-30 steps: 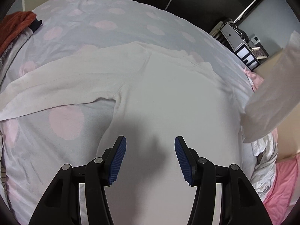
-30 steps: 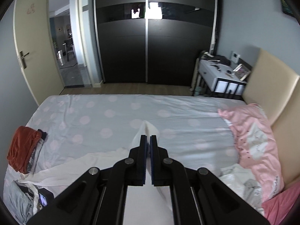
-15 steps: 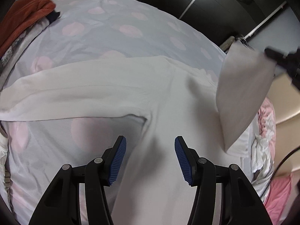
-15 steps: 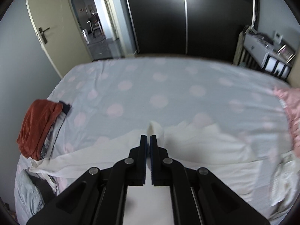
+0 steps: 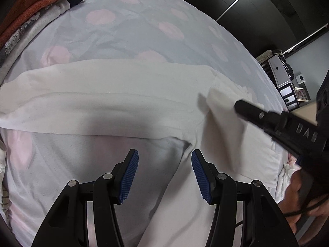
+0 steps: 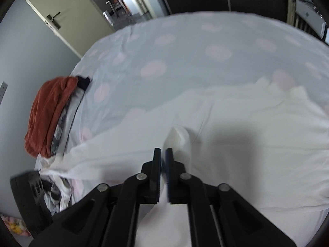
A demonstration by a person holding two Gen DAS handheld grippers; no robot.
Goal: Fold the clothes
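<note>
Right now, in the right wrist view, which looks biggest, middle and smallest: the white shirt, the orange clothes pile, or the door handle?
1. White shirt
2. Orange clothes pile
3. Door handle, tiny, though it is farthest from the camera, so its true size is unsure.

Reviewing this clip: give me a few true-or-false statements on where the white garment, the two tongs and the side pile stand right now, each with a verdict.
1. The left tongs are open with nothing between their pads. True.
2. The right tongs stand wide open, clear of the fabric. False: they are nearly closed, having just begun to open, with a fold of the white garment between the pads.
3. The white garment lies on a pale sheet with pink dots. True.
4. The garment's long sleeve is already folded across the body. False: it lies stretched out sideways on the bed.
5. A rust-orange cloth tops the pile at the bed's edge. True.
</note>
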